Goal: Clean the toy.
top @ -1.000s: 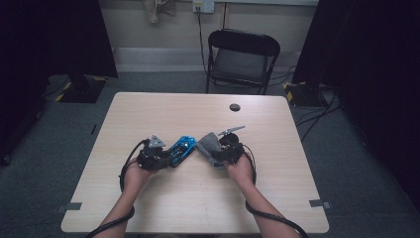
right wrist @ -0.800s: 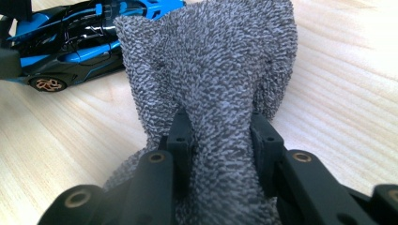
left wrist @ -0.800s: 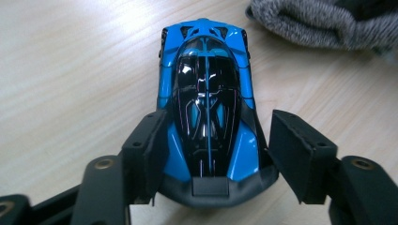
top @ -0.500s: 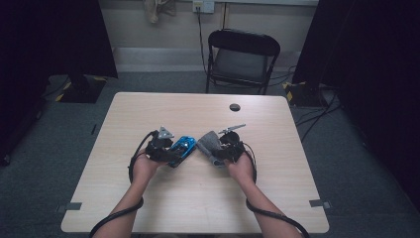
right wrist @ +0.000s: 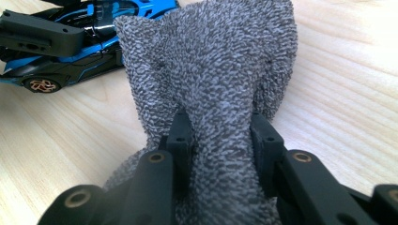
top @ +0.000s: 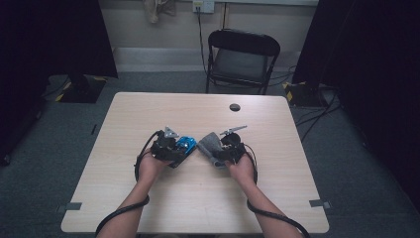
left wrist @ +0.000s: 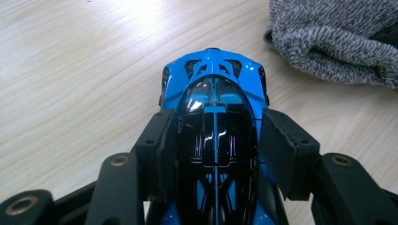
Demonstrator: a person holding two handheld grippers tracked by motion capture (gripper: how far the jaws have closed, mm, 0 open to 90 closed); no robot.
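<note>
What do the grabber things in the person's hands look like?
Both are black. The left gripper and right gripper each have two chunky black jaws with flat pads and round brass-coloured pins at the joints. A grey three-cornered plate sits on top of the left one. A black cable trails from each along the person's bare forearms; no sleeves show.

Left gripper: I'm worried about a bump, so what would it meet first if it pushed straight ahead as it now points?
Probably the grey cloth, bunched in the right gripper. The left gripper straddles the blue toy car, whose nose aims just left of the cloth; depth is unclear.
</note>
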